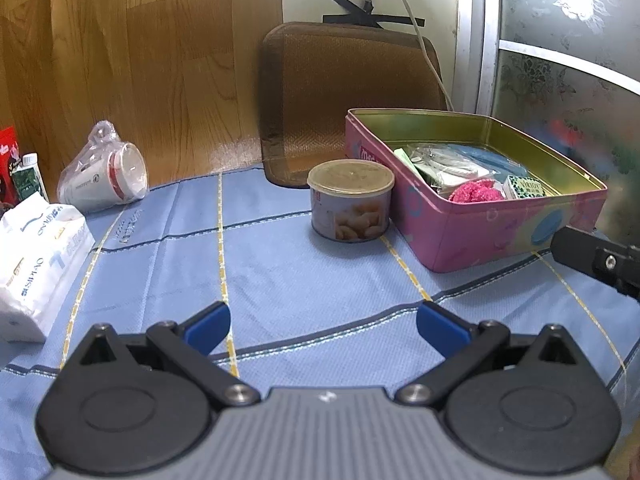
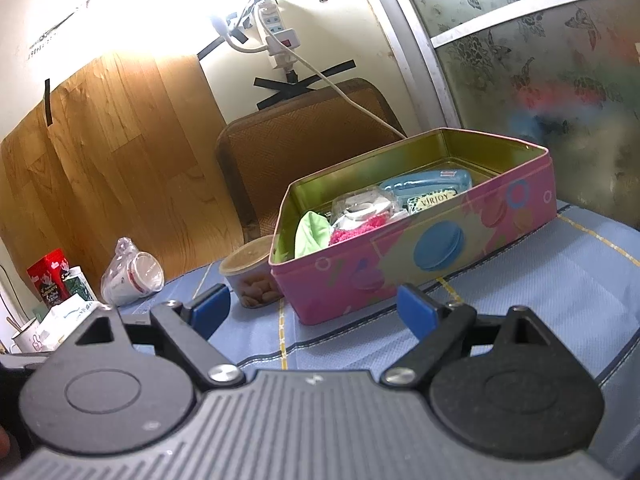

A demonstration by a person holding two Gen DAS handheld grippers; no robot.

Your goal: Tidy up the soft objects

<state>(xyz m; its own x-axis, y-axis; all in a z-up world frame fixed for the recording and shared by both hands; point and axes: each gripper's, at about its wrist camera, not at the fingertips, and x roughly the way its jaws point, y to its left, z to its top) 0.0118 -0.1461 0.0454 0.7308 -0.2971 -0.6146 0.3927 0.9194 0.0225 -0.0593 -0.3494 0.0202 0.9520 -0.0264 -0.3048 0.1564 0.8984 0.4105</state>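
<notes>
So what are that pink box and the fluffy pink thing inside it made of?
The pink box looks like printed tin: its bare inside walls shine gold. The fluffy pink thing seems a soft, fuzzy fabric or yarn, judging by its tufted surface; the exact fibre is unclear.

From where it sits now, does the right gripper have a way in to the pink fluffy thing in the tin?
Probably yes. The right gripper is open and empty, the pink tin has no lid, and the pink fluffy thing lies near the front wall. It would need to lift over that wall first.

"VIRJOY" on small box (image 2: 433, 201); "SIPIAO" on tissue pack (image 1: 34, 264)
</notes>
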